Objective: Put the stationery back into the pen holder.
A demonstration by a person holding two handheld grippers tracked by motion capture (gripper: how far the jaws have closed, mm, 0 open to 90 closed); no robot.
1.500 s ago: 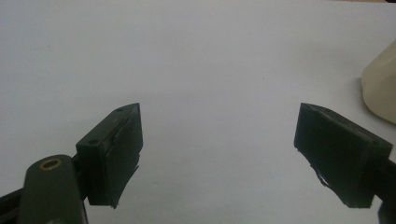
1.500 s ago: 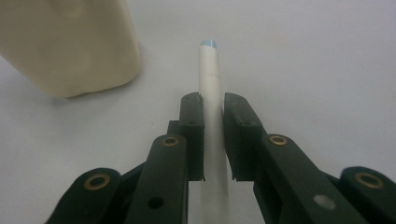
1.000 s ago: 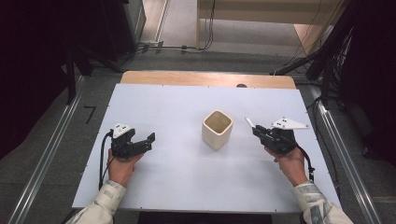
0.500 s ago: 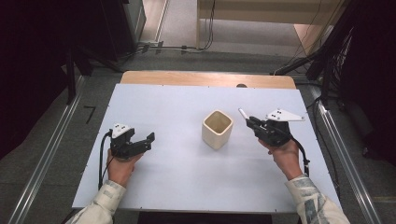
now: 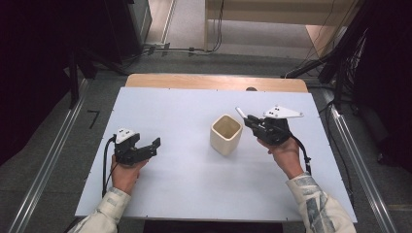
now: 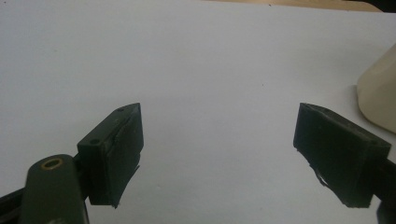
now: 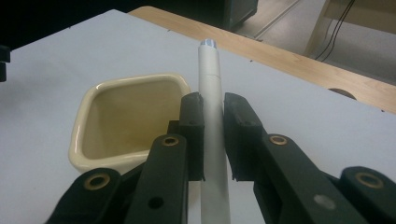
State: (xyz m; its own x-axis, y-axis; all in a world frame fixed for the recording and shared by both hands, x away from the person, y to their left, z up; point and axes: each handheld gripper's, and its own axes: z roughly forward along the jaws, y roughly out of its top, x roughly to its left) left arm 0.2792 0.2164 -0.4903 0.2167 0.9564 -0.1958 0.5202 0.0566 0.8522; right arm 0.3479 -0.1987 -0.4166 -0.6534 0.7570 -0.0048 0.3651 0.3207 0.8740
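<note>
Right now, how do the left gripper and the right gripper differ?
The left gripper has its jaws spread wide with nothing between them; the right gripper is shut on a white pen. The left gripper sits well away from the cream cup, while the right gripper is close beside it, the pen's tip near its rim. Both are black, hand-held, and over the white table.

The cup (image 7: 126, 121) looked like glazed ceramic, cream and glossy, with a smooth, faintly stained inside. The pen (image 7: 212, 121) had a matt white barrel, seemingly plastic, and a small shiny tip. The worktop (image 5: 194, 184) was a smooth, matt white sheet, with a bare wooden strip along its far edge. Both grippers' jaws were matt black plastic with dull rubbery pads, pinned by brass-coloured rivets.
</note>
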